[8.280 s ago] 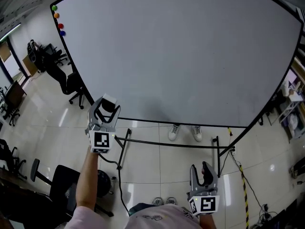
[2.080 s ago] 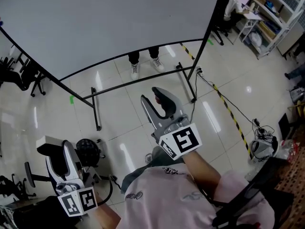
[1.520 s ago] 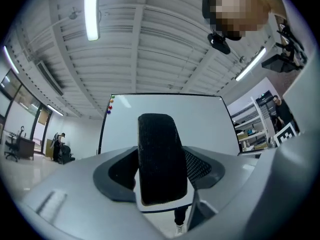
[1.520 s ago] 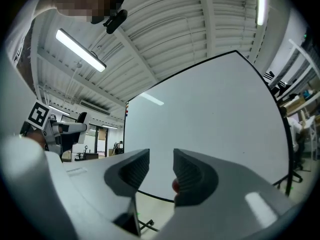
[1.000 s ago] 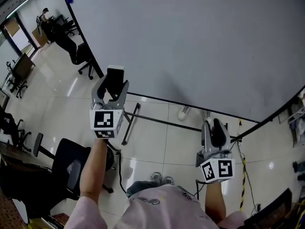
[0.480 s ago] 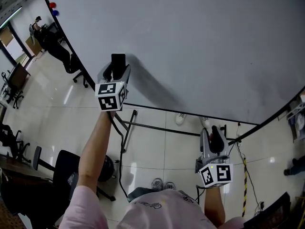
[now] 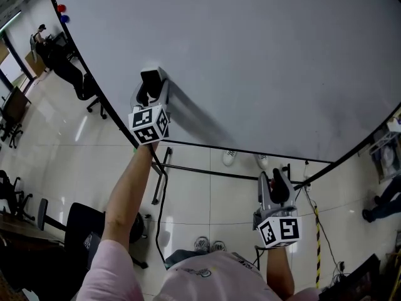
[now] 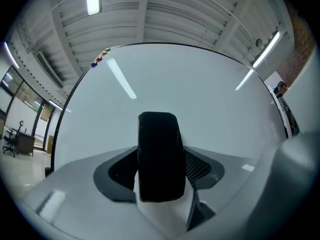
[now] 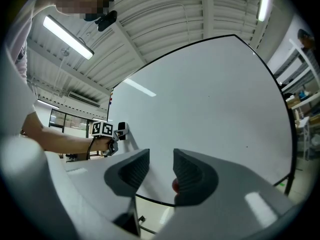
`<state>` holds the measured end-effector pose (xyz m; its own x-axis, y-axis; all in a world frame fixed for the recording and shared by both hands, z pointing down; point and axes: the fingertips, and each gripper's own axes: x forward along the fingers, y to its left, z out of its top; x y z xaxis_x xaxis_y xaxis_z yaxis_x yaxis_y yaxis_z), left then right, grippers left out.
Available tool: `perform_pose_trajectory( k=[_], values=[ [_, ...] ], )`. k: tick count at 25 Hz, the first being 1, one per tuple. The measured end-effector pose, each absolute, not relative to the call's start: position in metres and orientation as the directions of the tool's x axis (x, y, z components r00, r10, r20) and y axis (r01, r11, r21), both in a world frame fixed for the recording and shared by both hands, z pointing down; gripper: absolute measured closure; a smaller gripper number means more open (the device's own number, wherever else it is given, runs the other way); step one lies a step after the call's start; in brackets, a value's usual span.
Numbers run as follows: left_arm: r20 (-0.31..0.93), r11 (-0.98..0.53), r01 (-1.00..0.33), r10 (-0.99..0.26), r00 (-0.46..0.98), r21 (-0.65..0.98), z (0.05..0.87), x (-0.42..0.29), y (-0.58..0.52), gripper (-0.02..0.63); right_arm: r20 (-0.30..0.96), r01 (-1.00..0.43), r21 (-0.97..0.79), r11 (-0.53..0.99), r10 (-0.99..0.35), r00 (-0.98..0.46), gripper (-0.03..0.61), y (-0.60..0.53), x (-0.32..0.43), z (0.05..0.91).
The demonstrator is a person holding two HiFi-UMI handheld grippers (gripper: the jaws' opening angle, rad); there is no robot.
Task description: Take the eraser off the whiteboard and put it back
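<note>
Left gripper (image 7: 152, 88): jaws have just been closing, clamped on eraser (image 8: 159, 156) by its sides, near whiteboard (image 7: 269, 61) lower-left edge; contact unconfirmed. Eraser judged light, soft-faced, non-fragile; side grip suits. Right gripper (image 9: 161, 170): parted, empty.

The whiteboard (image 7: 250, 55) runs past the top and right edges of the head view, so its full outline goes unseen. The eraser (image 7: 151, 80) has its front turned toward the board. Whether it touches the surface cannot be told. Below the board's lower edge only a pair of shoes (image 7: 230, 157) shows — the rest of that person is hidden behind the board. Another person (image 7: 378, 200) is cut off by the right edge. Coloured dots (image 7: 61, 8) at the board's top left corner are too small to identify. In the right gripper view a reddish speck (image 9: 175, 185) peeks from behind one jaw — unidentifiable.
</note>
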<state>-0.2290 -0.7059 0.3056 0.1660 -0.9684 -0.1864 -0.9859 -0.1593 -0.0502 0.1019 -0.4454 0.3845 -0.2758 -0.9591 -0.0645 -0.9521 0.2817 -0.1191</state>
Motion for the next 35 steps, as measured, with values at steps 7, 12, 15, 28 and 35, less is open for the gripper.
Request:
perform_pose_trajectory(
  k=[7,12,15,28,35],
  values=[
    [-0.205,-0.188,-0.977,-0.957,0.205,-0.096,0.301,-0.227,-0.702,0.333,-0.057,-0.961,-0.102,0.257,-0.966,-0.252,0.436,-0.442,0.111,0.385],
    [-0.279,-0.199,-0.977,-0.937,0.211,-0.071,0.294,-0.234,-0.665,0.259,-0.067,-0.963,-0.104,0.251,-0.967,-0.245,0.436,-0.434,0.113,0.382],
    [-0.266,-0.194,-0.98,-0.944,0.197,-0.035,0.298,-0.246,-0.642,0.259,-0.084,-0.961,-0.113,0.251,-0.966,-0.242,0.435,-0.429,0.107,0.378],
    [-0.384,-0.264,-0.96,-0.88,0.278,-0.092,0.276,-0.255,-0.416,0.272,-0.169,-0.974,-0.126,0.191,-0.971,-0.168,0.435,-0.367,0.084,0.365],
    [-0.548,-0.241,-0.97,-0.81,0.208,-0.011,0.239,-0.28,-0.283,0.405,-0.24,-0.986,-0.122,0.112,-0.968,-0.08,0.434,-0.318,0.106,0.35]
  ],
)
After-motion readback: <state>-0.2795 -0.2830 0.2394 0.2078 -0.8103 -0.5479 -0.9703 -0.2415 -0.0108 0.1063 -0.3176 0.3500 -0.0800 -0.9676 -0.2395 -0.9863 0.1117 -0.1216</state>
